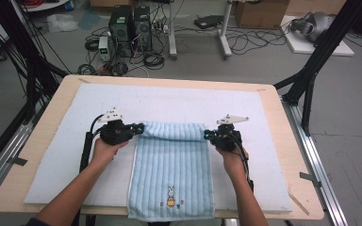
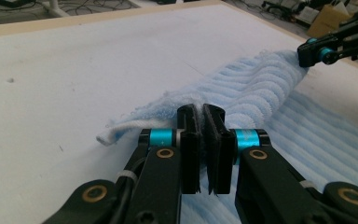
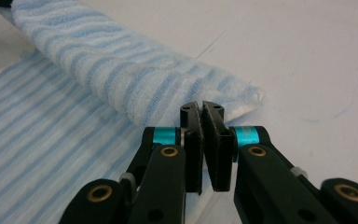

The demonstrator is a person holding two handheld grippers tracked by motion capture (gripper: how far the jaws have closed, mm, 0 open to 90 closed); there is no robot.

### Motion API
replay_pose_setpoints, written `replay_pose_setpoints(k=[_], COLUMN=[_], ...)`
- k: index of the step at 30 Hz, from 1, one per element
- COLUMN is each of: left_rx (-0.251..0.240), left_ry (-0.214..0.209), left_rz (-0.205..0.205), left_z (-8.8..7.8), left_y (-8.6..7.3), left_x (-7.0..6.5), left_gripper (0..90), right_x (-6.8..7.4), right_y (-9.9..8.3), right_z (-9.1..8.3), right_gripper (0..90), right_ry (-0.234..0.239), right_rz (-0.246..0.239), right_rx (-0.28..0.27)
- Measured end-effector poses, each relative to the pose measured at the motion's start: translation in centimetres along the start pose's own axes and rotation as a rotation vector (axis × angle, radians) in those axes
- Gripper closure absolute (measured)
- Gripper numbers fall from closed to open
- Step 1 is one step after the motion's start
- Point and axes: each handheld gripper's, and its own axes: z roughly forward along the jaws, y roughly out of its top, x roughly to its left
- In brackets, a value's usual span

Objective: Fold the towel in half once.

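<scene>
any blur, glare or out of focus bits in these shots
High view: even, soft light, no glare, slightly soft overall, towel readable. Left gripper view: jaws sharp, far table edge soft. Right gripper view: the towel roll blurs toward the top left; faint shadow beneath it.

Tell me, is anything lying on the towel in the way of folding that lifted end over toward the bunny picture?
Nothing visible. The left gripper and right gripper pinch the far end of the blue towel, one at each side. The flat part down to the bunny is bare, as is the white mat beside it.
</scene>
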Motion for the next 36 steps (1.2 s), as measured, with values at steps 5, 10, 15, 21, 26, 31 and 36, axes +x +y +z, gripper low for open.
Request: replay_pose_setpoints(k=[5,10,15,21,26,31,36], left_rx=[0.024,0.057,0.025,0.001,0.043,0.084,0.175], left_ry=[-0.021,-0.027,0.041,0.085,0.098,0.125,0.147], left_rz=[-0.009,-0.032,-0.075,-0.133,-0.175,-0.179,-0.14], left_z=[-0.5,-0.8,-1.0,-1.0,0.8,2.2,3.7], left_y=[-1.4,-2.5,-2.4,-0.9,0.0,0.5,-0.2], left_x=[-0.7,-0.8,0.2,2.3,3.6,4.2,3.8], left_gripper=[84.7,76.5,41.5,38.1,38.3,39.1,40.8], right_x=[0.9,1.4,1.4,1.2,1.1,1.0,1.1], right_y=[-1.5,-2.7,-2.8,-2.7,-2.7,-2.9,-2.9], right_z=[-0.7,-0.7,-1.3,-1.6,-1.5,-1.5,-1.5], right_gripper=[86.8,84.9,61.2,50.5,45.5,44.2,43.3], right_ry=[0.015,0.021,0.017,-0.011,-0.028,-0.035,-0.033], right_rz=[-0.002,0.001,0.039,0.052,0.042,0.054,0.048], right_rx=[0.003,0.031,-0.032,-0.064,-0.063,-0.06,-0.06])
